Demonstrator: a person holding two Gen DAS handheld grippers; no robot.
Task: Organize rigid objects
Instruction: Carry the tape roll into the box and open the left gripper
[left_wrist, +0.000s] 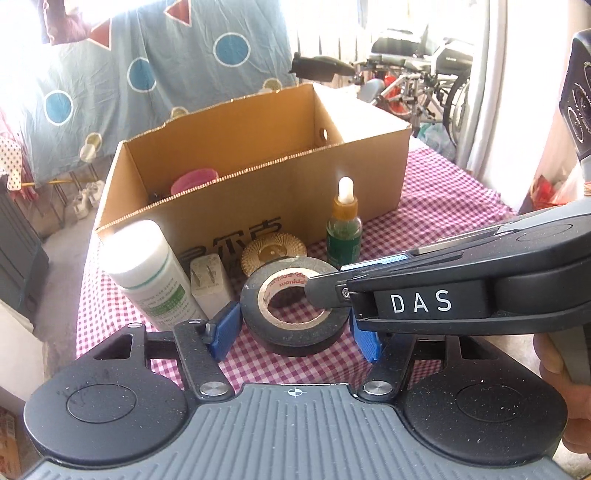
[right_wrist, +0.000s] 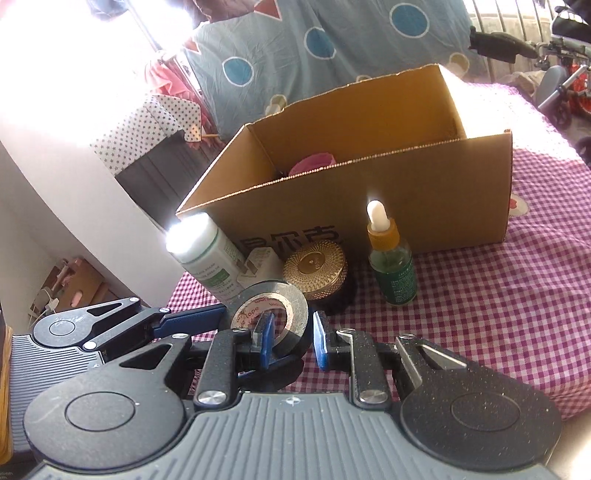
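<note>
Nearest to us, the left gripper (left_wrist: 293, 334) has its two blue pads set against opposite outer sides of the black tape roll (left_wrist: 255, 291), grasping it across its width. The right gripper (right_wrist: 291, 341) is drawn narrow, with one pad inside the hole of the roll and the other outside, so that it appears to pinch the wall of the roll, though a sliver of cloth shows beside the outer pad. The roll sits just over the checked cloth of the table (left_wrist: 443, 206), nearer the left edge than the right, and we cannot tell whether it is one thick roll or two stacked. We judge the step in hand to be carrying the roll to the box. To do it well, both grips should rise together and level, clear the row of things behind the roll, pass over the near wall of the box, and let go only low inside. Behind the roll we count one white bottle (left_wrist: 147, 266), one white plug (left_wrist: 208, 284), one round gold tin (left_wrist: 273, 254) and one green dropper bottle (left_wrist: 343, 236), all upright just before the box. Farthest back stands one open cardboard box (left_wrist: 258, 206), which holds one pink thing (left_wrist: 194, 181) near its left end.
</note>
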